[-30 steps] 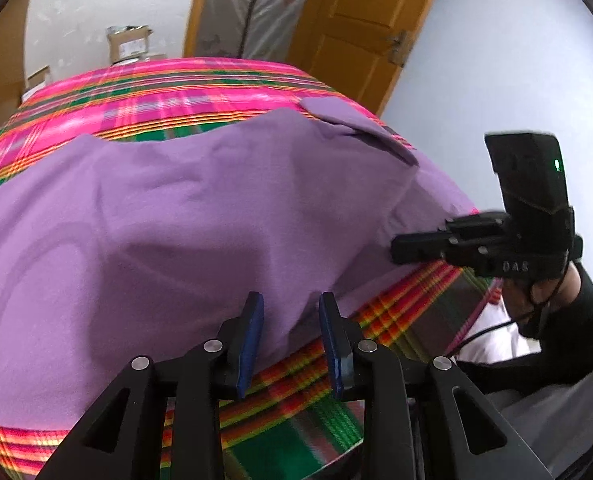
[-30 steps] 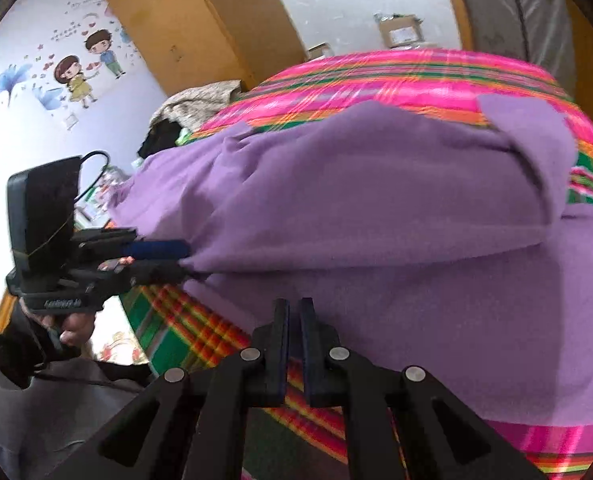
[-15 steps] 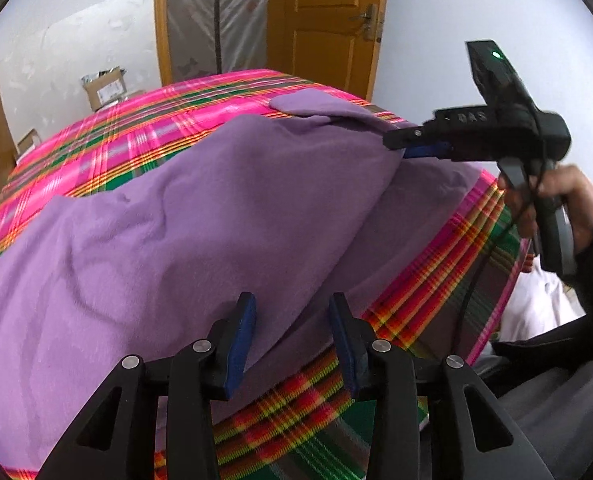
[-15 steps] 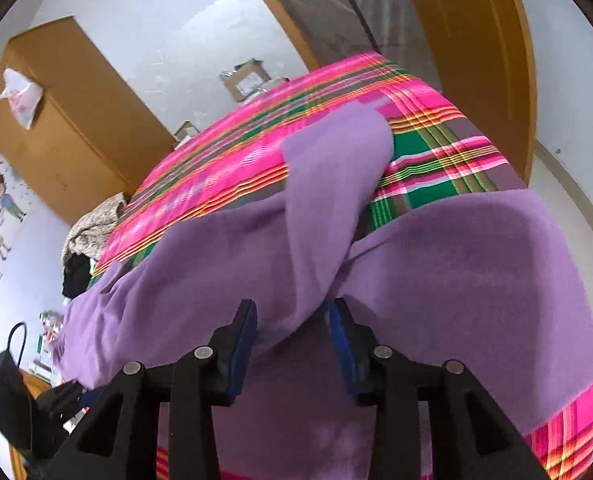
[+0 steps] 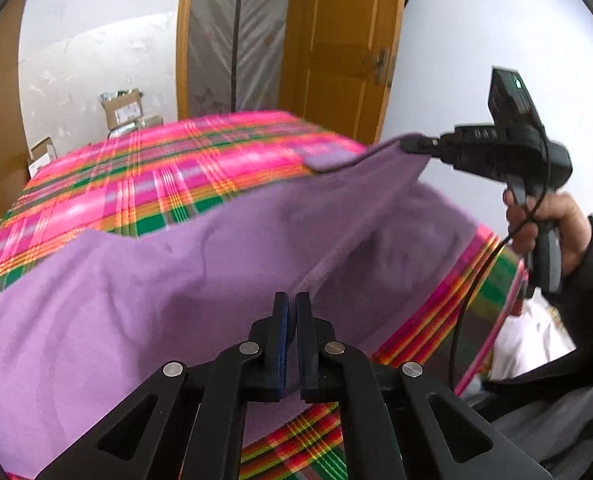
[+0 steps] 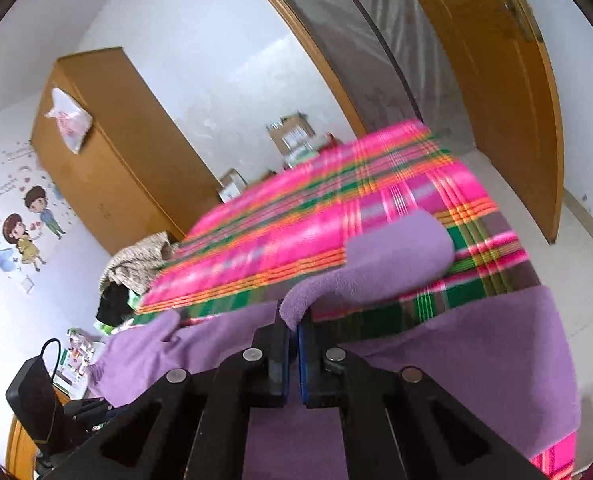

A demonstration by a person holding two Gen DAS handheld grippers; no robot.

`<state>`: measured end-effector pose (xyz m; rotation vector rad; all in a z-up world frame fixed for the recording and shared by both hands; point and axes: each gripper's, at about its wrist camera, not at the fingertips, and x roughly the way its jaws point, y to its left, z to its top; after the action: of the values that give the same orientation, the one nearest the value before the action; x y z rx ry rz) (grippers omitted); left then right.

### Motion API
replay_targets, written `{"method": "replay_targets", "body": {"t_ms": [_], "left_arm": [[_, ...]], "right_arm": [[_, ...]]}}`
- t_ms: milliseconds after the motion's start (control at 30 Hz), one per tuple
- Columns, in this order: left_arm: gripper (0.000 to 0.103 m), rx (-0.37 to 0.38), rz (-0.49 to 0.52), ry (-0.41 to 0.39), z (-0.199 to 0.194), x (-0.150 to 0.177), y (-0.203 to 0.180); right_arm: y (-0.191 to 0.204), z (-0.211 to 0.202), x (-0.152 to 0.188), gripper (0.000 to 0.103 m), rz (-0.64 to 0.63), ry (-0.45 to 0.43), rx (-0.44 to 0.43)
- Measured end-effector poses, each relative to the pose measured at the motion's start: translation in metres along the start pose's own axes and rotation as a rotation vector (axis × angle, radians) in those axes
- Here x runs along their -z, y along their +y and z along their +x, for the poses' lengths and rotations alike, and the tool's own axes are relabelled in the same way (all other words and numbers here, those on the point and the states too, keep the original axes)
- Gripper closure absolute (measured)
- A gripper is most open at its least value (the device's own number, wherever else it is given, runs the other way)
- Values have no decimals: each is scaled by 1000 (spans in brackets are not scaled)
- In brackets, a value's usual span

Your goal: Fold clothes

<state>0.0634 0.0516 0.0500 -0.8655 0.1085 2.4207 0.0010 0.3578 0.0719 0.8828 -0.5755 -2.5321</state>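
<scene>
Purple garment [image 5: 144, 292] in both claws; wardrobe [image 6: 108, 164] only right view.

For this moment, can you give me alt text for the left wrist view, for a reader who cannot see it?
The left gripper, shut, pinches the near edge of a purple garment spread over a pink and green plaid bedcover. At right, a hand holds the right gripper, which lifts another edge of the garment. An orange wooden door stands behind.

Both grippers have clamped the purple garment [image 5: 156, 292], lifting it.
</scene>
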Motion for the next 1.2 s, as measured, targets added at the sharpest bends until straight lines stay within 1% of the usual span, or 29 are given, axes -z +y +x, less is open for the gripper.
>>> {"method": "replay_targets", "body": {"t_ms": [67, 167, 233, 333, 400, 433, 500, 667, 700, 767, 800, 833, 900, 933, 1033, 1200], "left_arm": [[99, 18, 4, -12, -5, 0, -2], [99, 33, 11, 3, -6, 7, -6], [99, 49, 13, 28, -1, 12, -7], [99, 81, 11, 96, 15, 23, -8], [99, 92, -6, 144, 28, 32, -8], [99, 94, -11, 145, 29, 34, -7], [99, 96, -17, 144, 31, 35, -6], [99, 97, -3, 148, 29, 34, -8], [99, 101, -3, 149, 28, 33, -7], [99, 115, -7, 138, 23, 30, -7], [99, 124, -7, 126, 18, 28, -9], [99, 133, -7, 115, 13, 27, -10], [99, 146, -11, 92, 8, 23, -10], [97, 150, -13, 80, 5, 20, -9], [97, 150, -22, 59, 1, 13, -7], [97, 125, -54, 81, 9, 14, 0]], "right_arm": [[2, -9, 4, 100, -3, -9, 2], [-6, -14, 17, 100, 19, 10, 14], [-15, -14, 28, 100, 40, 34, 33], [-29, -4, 51, 100, 68, 106, 81], [-41, 4, 64, 100, 109, 150, 93], [-46, 7, 68, 99, 128, 163, 92], [-49, 9, 70, 99, 138, 174, 92], [-47, 13, 67, 97, 114, 189, 91], [-46, 13, 65, 95, 106, 195, 102], [-46, 12, 62, 79, 95, 195, 131], [-45, 10, 60, 75, 89, 185, 150], [-45, 7, 58, 68, 84, 175, 164], [-42, 6, 52, 64, 73, 160, 185], [-41, 5, 50, 63, 68, 154, 193], [-35, 8, 46, 62, 60, 154, 203], [-31, 7, 44, 62, 81, 163, 194]]}}
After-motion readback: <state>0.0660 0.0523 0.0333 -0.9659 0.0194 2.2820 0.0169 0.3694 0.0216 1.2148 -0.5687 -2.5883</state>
